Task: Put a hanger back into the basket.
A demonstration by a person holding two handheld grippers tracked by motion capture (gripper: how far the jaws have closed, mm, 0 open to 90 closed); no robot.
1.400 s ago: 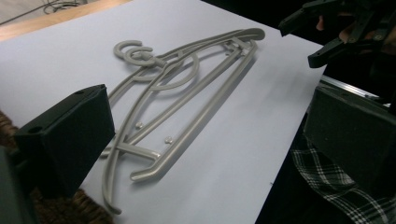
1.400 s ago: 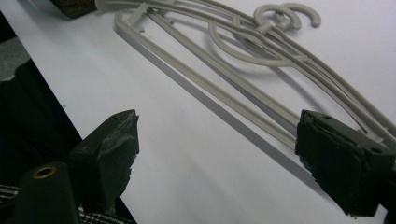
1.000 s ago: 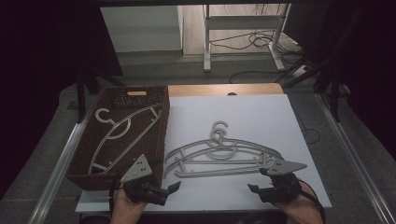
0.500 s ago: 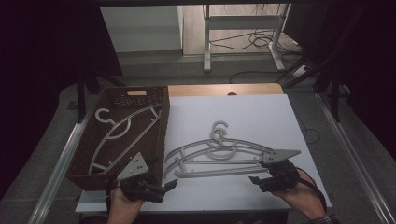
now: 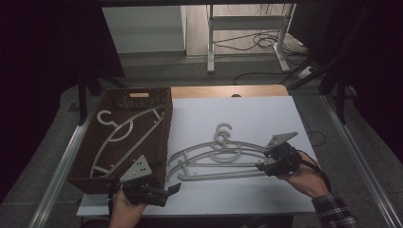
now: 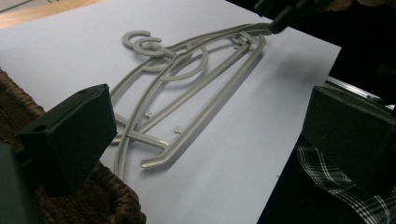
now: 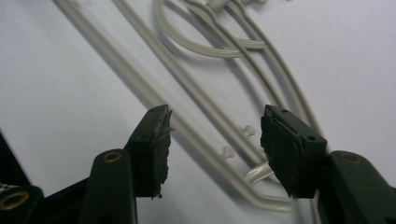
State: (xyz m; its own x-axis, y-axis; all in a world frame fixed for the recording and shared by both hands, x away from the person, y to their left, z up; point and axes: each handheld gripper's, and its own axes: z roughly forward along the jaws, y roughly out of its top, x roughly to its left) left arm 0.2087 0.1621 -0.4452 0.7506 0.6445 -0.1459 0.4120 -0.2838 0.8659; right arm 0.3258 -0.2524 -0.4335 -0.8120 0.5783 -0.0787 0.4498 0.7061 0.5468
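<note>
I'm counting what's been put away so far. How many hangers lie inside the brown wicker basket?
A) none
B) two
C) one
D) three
C: in the high view a single grey hanger lies in the wicker basket, while the other hangers rest on the white sheet.

- two grey plastic hangers lie flat on the white sheet, stacked and overlapping, hooks pointing to the far side of the table
- both have curved shoulders and a straight lower bar; small pegs stick up from the bars near the right end
- left ends sit just beside the wicker basket wall, right ends lie between the jaws of the right-hand tool
- the hooks overlap, slightly offset
</note>
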